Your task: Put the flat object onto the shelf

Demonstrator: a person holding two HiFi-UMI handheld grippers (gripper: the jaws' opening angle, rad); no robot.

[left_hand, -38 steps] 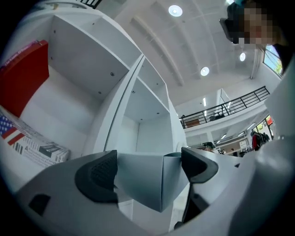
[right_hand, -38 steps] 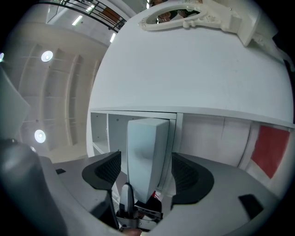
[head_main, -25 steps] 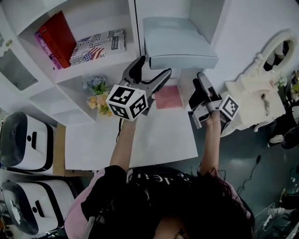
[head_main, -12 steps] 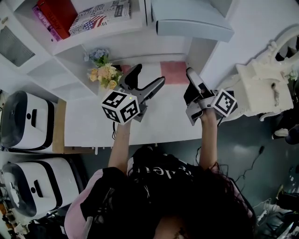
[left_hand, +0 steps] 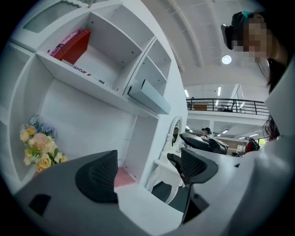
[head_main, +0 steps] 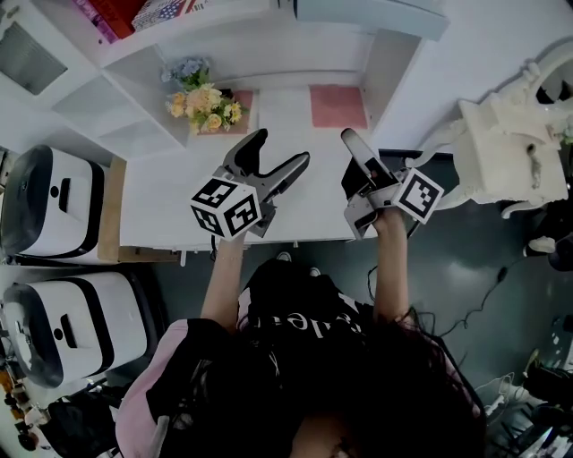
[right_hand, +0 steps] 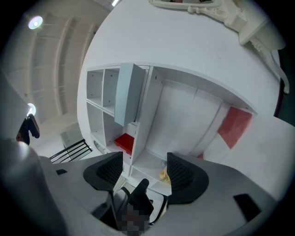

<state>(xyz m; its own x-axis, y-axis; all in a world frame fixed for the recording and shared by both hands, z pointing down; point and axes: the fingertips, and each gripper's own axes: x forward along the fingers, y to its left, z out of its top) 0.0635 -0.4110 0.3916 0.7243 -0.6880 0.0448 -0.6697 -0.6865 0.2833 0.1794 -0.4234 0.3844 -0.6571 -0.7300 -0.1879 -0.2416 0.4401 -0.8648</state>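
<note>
A flat pink object [head_main: 338, 106] lies on the white desk [head_main: 170, 201], at the back beneath the shelf unit [head_main: 235, 38]. It also shows in the left gripper view [left_hand: 123, 176] and in the right gripper view [right_hand: 235, 125]. My left gripper [head_main: 279, 150] hovers over the desk's middle, short of the pink object and left of it, jaws open and empty [left_hand: 147, 171]. My right gripper [head_main: 351, 165] is beside it, nearer the desk's front edge, also open and empty [right_hand: 145, 173].
A bunch of flowers [head_main: 204, 101] stands at the desk's back left on a second pink piece [head_main: 242, 100]. Red books [left_hand: 73, 44] and a patterned box [head_main: 166, 11] fill an upper shelf. A pale blue cabinet door [left_hand: 148, 97] juts out. An ornate white mirror [head_main: 506, 148] stands to the right.
Both grippers have drawn back from the shelf toward the desk's front edge, staying open and empty. The pink object has stayed on the desk.
</note>
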